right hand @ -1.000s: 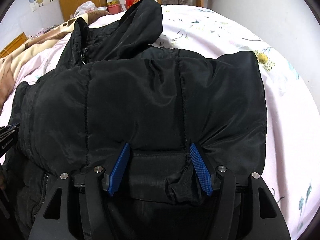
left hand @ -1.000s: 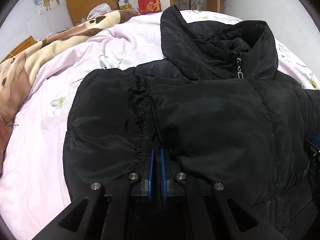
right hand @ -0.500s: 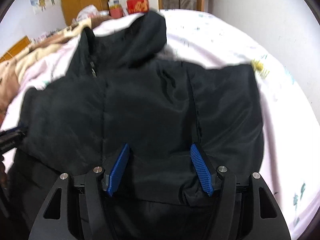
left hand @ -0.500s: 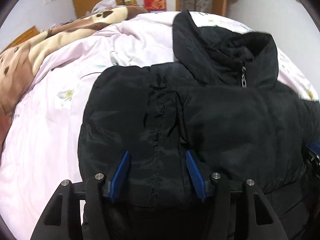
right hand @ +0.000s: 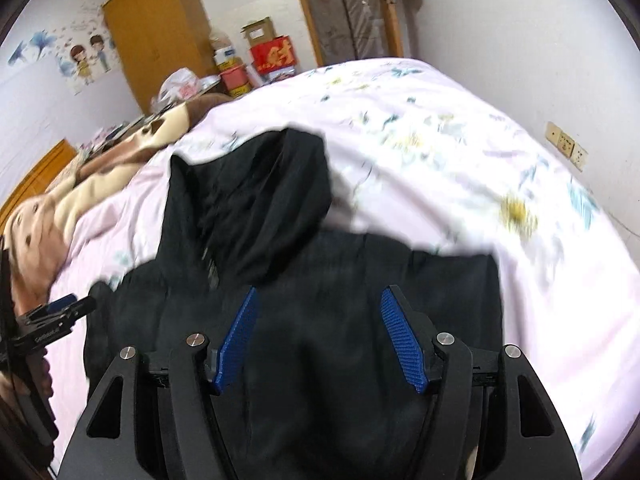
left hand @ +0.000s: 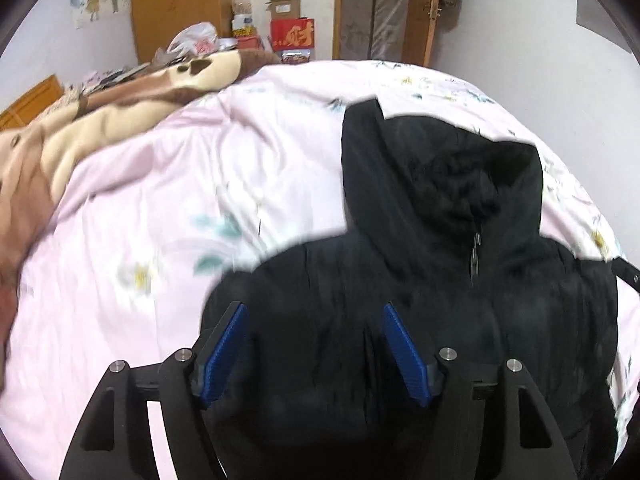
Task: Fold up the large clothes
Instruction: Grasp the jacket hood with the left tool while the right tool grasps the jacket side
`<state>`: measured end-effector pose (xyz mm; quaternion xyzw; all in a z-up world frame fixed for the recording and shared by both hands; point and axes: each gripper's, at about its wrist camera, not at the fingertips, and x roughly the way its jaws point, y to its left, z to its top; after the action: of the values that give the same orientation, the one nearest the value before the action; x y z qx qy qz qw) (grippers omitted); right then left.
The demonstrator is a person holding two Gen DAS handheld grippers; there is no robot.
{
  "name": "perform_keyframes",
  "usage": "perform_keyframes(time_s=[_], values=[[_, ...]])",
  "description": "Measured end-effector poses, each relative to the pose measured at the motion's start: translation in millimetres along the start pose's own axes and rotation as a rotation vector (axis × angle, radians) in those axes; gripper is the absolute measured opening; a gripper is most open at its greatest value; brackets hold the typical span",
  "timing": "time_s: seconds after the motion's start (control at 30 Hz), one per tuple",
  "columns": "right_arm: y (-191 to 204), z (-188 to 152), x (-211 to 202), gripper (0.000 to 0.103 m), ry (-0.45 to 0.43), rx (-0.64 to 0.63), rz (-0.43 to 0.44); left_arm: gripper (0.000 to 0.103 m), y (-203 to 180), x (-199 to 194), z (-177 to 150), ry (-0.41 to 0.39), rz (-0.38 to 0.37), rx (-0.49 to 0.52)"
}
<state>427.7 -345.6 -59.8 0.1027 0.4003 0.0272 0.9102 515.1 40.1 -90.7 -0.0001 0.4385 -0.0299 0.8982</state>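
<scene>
At the near edge of the left wrist view, the left hand-held gripper (left hand: 316, 350) is seen with its blue pads spread wide; its jaws have just been opening, and although black cloth fills the gap between them, nothing is pinched and nothing is held. The right hand-held gripper (right hand: 320, 336) is likewise held wide apart above the cloth, with no fold caught between its pads. Beneath both lies the black padded jacket (left hand: 460, 300), spread on the bed (left hand: 180, 200) from 6 o'clock up through the middle of each view, its lower part already doubled up over the chest. Farther off, toward 12 o'clock, the hood (left hand: 432, 184) is left standing proud of the folded body, with the zip pull (left hand: 475, 254) showing below it. A brown patterned blanket (left hand: 100, 120) is seen at 10 o'clock on the bed. The step in hand is judged to be the release after a fold. Next, a fresh hold is called for, probably on the hood or on the outer edges, so that the bundle can be narrowed; the slippery, puffy cloth is likely to spring back unless it is pressed flat.
</scene>
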Motion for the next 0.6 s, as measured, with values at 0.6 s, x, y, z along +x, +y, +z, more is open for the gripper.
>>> perform_keyframes(time_s=[0.6], values=[[-20.2, 133.3, 154.7, 0.064, 0.185, 0.129, 0.077, 0.082, -2.5, 126.9, 188.2, 0.053, -0.172, -0.17]])
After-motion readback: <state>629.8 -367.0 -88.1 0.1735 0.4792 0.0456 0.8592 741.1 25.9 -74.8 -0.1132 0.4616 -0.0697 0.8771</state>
